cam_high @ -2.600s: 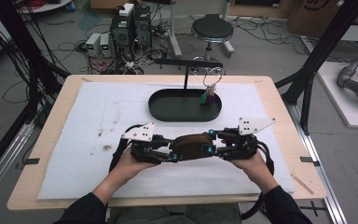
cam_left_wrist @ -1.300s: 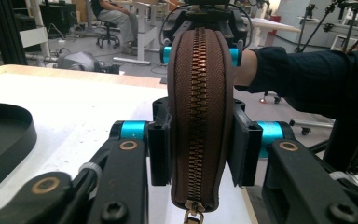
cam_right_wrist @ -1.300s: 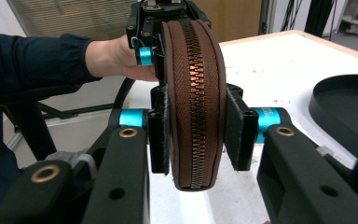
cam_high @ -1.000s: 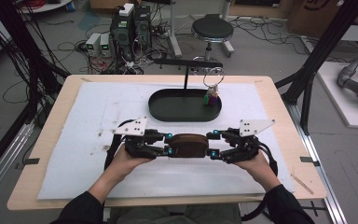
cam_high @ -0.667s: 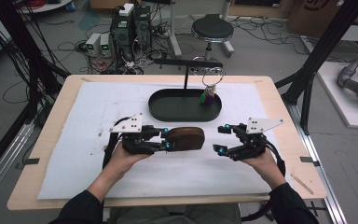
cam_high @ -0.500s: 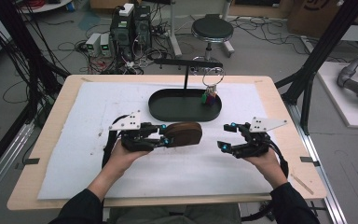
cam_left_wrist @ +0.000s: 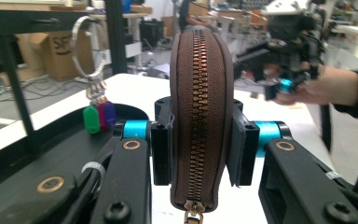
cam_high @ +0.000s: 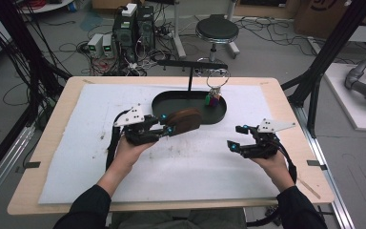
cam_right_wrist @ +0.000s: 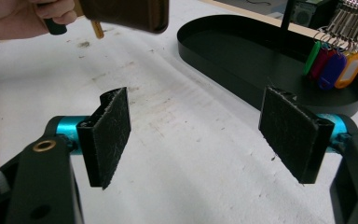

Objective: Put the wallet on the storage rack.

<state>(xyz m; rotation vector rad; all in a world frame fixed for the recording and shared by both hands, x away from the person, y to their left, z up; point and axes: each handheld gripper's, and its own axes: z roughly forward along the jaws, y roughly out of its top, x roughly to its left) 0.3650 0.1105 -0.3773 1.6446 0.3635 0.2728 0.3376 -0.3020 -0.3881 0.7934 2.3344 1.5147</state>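
Brown zipped pouch [cam_high: 183, 121] pinched on edge in left gripper [cam_high: 164, 130], at 6 o'clock rim of black tray [cam_high: 158, 101], long axis toward 3 o'clock; right gripper [cam_high: 233, 143] far at 4 o'clock, just opened, nothing between.

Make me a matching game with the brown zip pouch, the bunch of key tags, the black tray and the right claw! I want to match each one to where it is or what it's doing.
Things:
1. brown zip pouch
2. key tags
3. black oval tray
4. right claw

Places or states:
A. hanging from a ring above the tray
B. open, nothing between its pads
C. clamped in the left claw
D. lying on the white mat

Pairs: 1-C, 2-A, 3-D, 4-B
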